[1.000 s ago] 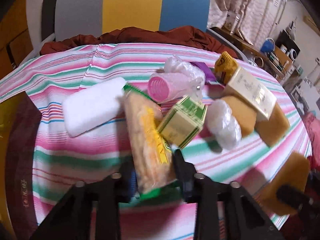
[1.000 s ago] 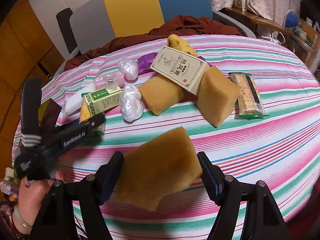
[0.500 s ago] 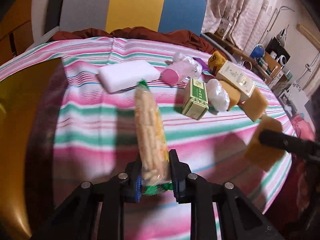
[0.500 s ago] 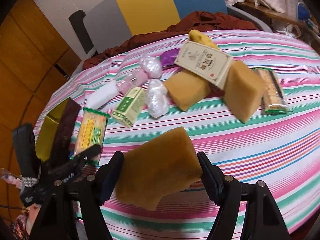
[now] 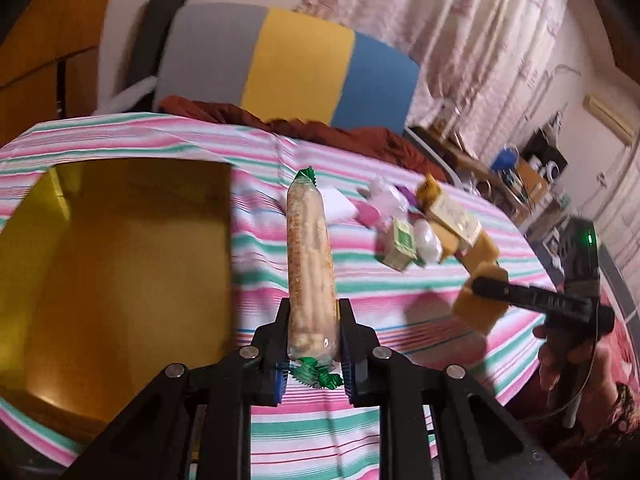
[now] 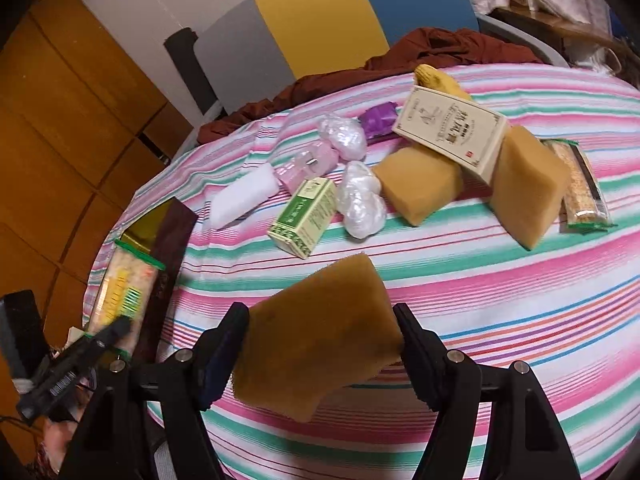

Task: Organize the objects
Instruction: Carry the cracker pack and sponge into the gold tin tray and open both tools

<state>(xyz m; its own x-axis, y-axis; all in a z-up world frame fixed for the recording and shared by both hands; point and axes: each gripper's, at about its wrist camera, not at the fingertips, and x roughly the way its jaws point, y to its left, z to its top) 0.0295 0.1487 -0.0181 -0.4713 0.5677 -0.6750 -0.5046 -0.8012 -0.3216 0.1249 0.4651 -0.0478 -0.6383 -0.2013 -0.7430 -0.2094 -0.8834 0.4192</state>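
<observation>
My left gripper (image 5: 312, 308) is shut on a long cracker packet (image 5: 310, 256) with green ends, held in the air beside an open yellow box (image 5: 120, 248). In the right wrist view that packet (image 6: 124, 292) hangs at the lower left, over the box's dark edge (image 6: 172, 232). A tan sponge (image 6: 316, 336) is clamped between the fingers of my right gripper (image 6: 320, 316), lifted above the striped cloth (image 6: 480, 292). The left wrist view shows the same sponge (image 5: 480, 300) at the right, with a hand behind it.
On the cloth lie a green carton (image 6: 308, 216), a white block (image 6: 244, 196), a pink roller (image 6: 308, 162), two plastic-wrapped bundles (image 6: 362, 200), a cream box (image 6: 452, 132) leaning on two tan sponges (image 6: 528, 188), and a second cracker packet (image 6: 584, 184). A brown garment (image 6: 440, 44) lies behind.
My left gripper closed on the cracker packet, lifted it off the pile and carried it left to the yellow box. The right gripper kept hold of its sponge, tilting slightly.
</observation>
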